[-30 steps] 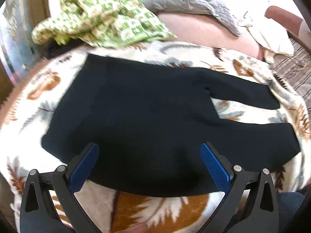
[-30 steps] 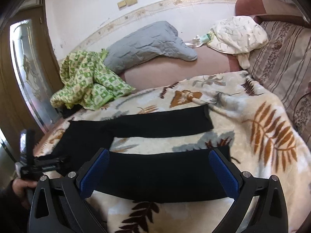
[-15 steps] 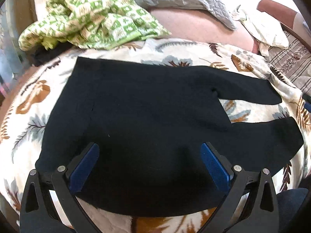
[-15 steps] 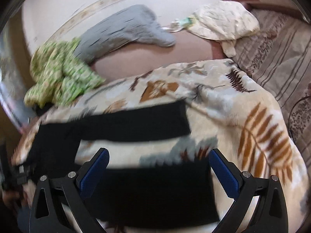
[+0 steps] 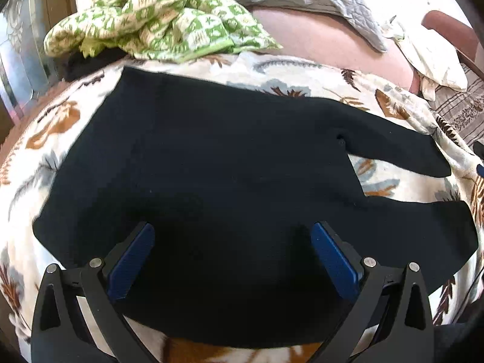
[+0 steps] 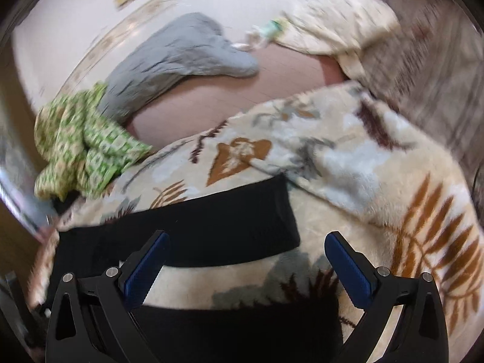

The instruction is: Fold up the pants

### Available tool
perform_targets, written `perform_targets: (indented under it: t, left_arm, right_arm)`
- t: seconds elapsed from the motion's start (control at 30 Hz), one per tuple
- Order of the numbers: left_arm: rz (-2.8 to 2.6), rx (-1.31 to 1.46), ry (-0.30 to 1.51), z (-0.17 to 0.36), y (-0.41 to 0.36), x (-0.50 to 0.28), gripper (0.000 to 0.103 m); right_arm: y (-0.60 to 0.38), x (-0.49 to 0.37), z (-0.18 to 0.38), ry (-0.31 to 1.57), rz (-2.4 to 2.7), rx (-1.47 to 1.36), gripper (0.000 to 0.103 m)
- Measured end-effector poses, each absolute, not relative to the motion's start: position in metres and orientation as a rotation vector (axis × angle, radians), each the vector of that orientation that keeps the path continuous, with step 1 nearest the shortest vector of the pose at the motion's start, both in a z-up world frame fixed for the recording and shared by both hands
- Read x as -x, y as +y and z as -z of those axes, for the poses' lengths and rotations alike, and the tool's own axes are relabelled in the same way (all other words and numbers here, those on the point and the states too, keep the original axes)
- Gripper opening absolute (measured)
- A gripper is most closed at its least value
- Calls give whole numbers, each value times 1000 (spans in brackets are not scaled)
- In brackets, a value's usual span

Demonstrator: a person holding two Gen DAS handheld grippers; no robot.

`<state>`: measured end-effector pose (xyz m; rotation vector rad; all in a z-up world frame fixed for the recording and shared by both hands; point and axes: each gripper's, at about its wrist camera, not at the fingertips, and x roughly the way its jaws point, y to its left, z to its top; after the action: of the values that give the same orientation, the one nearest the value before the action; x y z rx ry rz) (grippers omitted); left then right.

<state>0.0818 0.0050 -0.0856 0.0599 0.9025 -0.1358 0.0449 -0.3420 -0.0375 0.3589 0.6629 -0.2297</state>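
We see the black pants (image 5: pixel 211 181) spread flat on the leaf-print blanket (image 5: pixel 51 127), filling the middle of the left wrist view; the waist end lies toward the left of the frame and the 2 legs run off to the right, parted by a wedge of blanket. In this view our left gripper (image 5: pixel 231 257) sits at the bottom centre, its 2 blue-padded fingers (image 5: pixel 133 260) spread wide over the near edge of the pants and holding nothing.

The right wrist view is blurred. There our right gripper (image 6: pixel 246 267) is at the bottom centre, its fingers (image 6: pixel 348 272) just as wide apart and empty, above the strip of blanket between the 2 legs; one leg crosses mid-frame and the other lies along the bottom edge.

A green patterned cloth (image 5: pixel 157 21) is bunched in the upper left of the left view, a grey quilted piece (image 6: pixel 181 60) beside it.
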Motion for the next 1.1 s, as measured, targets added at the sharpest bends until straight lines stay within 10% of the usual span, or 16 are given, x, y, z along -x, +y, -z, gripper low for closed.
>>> perform_targets:
  t: [0.37,1.1]
  left_arm:
    - [44,-116,886,76,10,-76,103]
    - [68,-118,907,89,9,-89,103]
  right_arm:
    - [-263,-38,28,649,144,51,102]
    - [-271,-48,35,674,164,7,102]
